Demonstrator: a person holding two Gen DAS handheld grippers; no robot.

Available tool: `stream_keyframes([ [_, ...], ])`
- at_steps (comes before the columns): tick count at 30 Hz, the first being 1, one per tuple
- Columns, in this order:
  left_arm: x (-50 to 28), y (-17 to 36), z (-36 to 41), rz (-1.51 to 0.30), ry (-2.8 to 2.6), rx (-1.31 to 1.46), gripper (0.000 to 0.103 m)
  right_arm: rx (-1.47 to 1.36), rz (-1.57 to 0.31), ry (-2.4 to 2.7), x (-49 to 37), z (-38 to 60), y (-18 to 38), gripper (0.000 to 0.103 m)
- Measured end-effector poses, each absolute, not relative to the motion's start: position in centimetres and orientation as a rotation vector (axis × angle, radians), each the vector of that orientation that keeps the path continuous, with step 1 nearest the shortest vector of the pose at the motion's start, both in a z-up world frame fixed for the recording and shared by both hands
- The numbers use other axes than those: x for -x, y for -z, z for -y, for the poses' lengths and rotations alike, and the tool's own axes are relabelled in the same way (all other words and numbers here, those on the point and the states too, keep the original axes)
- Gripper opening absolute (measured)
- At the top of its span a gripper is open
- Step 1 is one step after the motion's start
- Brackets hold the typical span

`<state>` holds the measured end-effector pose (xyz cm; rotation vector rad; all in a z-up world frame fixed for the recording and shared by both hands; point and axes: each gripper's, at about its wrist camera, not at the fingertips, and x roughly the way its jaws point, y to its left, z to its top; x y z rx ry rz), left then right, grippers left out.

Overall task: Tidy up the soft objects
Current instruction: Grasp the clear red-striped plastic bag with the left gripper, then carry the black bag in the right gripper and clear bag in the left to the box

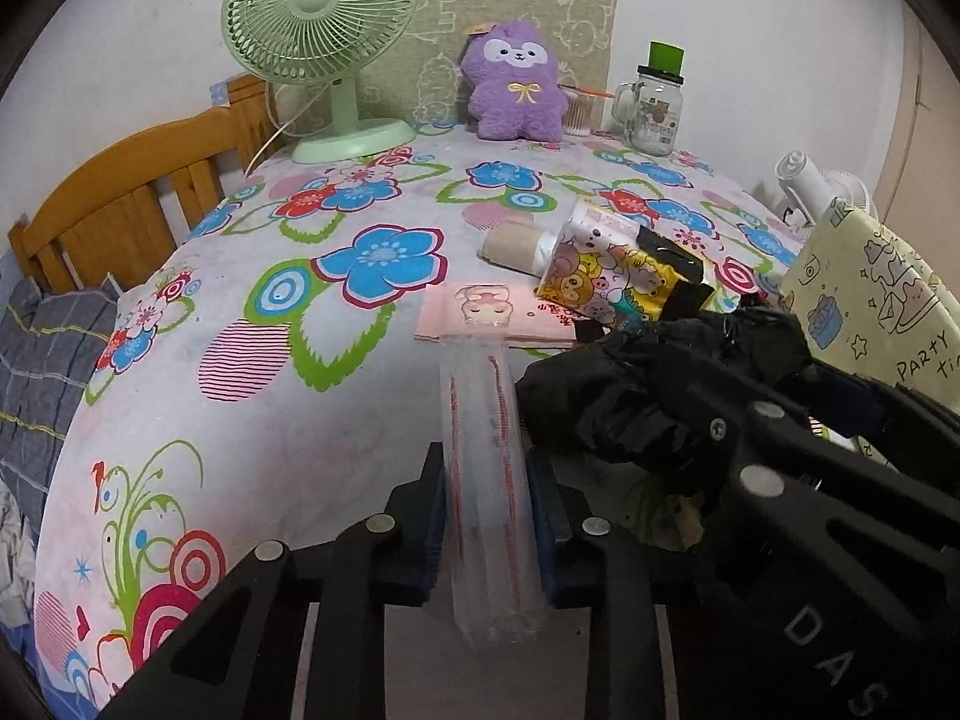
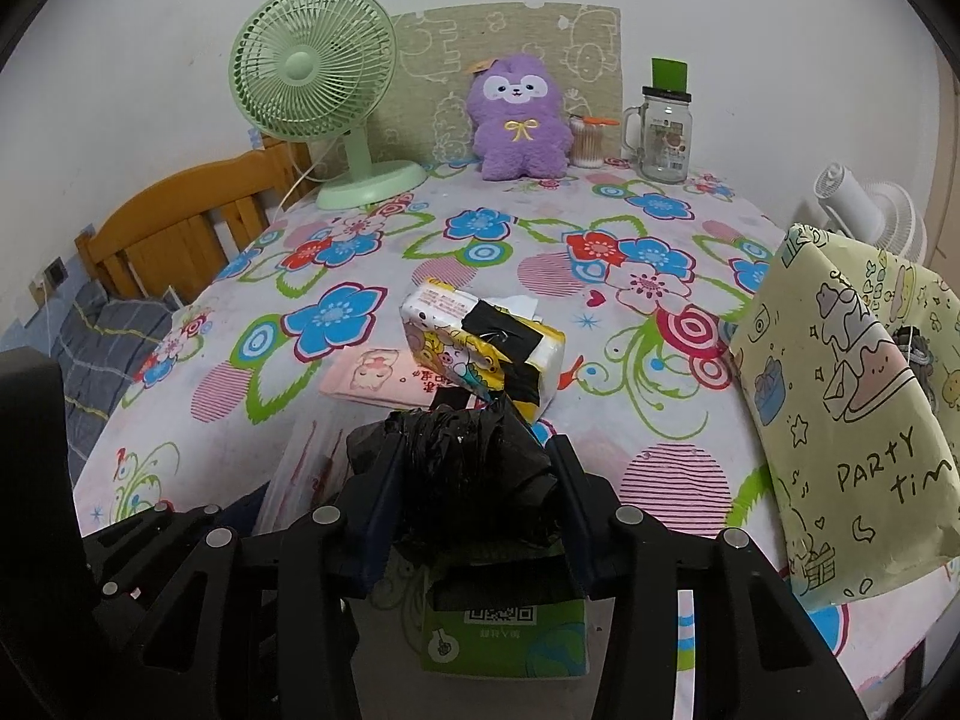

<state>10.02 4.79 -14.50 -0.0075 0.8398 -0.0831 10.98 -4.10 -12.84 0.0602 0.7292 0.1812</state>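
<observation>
My left gripper point(image 1: 486, 516) is shut on a clear plastic bag with red print point(image 1: 483, 420), whose pink cartoon top point(image 1: 489, 315) lies on the floral tablecloth point(image 1: 300, 360). My right gripper point(image 2: 471, 480) is shut on a crumpled black plastic bag point(image 2: 462, 468), held over a green tissue box point(image 2: 504, 636). That black bag also shows in the left wrist view point(image 1: 648, 384), with the right gripper's body at the right. A cartoon-printed tissue pack patched with black tape point(image 2: 480, 348) lies just beyond, also in the left wrist view point(image 1: 606, 276).
A yellow "Party time" paper bag point(image 2: 840, 396) stands at the right. At the back stand a green fan point(image 2: 318, 78), a purple plush point(image 2: 519, 120), a cotton-swab jar point(image 2: 587, 144) and a glass mug jar point(image 2: 663, 132). A cardboard roll point(image 1: 510, 246). A wooden headboard point(image 2: 174, 228) lies left.
</observation>
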Motion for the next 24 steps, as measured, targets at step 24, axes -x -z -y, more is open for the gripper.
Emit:
stream_keyframes([
  [24,-8.0,11.0,-3.7,-0.758,0.070,-0.017,0.021,-0.082,-0.697,-0.203,-8.9,5.2,11.1,0.047],
])
